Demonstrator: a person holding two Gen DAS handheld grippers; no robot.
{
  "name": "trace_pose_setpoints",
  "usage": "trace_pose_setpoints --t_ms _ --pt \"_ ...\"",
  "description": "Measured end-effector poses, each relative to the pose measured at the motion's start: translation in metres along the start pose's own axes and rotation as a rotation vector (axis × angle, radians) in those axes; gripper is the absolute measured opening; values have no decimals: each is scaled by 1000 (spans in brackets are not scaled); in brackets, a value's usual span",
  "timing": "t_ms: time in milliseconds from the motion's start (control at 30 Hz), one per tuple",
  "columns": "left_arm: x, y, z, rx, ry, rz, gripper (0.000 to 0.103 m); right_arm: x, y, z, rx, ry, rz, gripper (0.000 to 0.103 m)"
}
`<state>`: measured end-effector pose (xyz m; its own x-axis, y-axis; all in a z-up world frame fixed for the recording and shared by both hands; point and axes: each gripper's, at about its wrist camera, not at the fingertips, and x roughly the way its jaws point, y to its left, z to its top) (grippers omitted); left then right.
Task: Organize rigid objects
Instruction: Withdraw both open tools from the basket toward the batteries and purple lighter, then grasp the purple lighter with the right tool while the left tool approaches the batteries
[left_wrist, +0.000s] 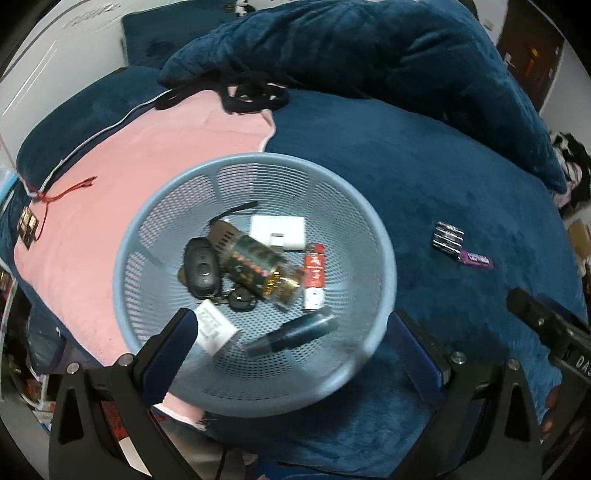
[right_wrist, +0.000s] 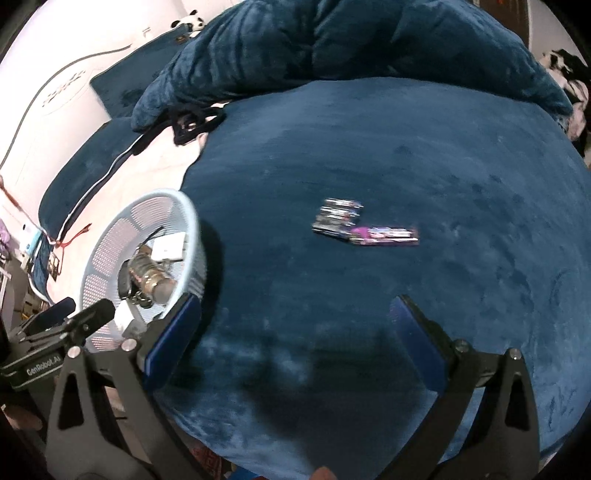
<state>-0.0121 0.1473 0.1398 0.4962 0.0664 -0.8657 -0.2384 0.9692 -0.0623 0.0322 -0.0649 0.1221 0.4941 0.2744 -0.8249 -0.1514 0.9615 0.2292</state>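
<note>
A light blue mesh basket sits on the bed and holds several small things: a dark pen-like tube, a patterned cylinder, a black key fob, a white adapter and a red-and-white pack. My left gripper is open just above the basket's near rim. A pack of black batteries and a purple packet lie on the blue blanket to the right. My right gripper is open and empty, near of the batteries and purple packet.
A pink towel lies under the basket's left side. A bunched blue blanket and a black strap lie behind. The basket sits left of my right gripper. The other gripper's body shows at the right.
</note>
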Motion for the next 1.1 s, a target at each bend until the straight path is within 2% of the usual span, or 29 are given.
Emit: trace_pose_setpoints --t_ms 433,767,933,1100 --pt "17 -57 10 91 -4 -19 103 17 -59 0 59 17 -38 103" --pt "40 -108 35 157 -12 -47 103 40 -94 14 64 22 -42 103" --pt "53 -127 49 174 -15 -53 103 55 -101 24 9 25 -36 103" --pt "64 -133 59 182 -17 -36 103 77 -93 35 -128 34 17 102"
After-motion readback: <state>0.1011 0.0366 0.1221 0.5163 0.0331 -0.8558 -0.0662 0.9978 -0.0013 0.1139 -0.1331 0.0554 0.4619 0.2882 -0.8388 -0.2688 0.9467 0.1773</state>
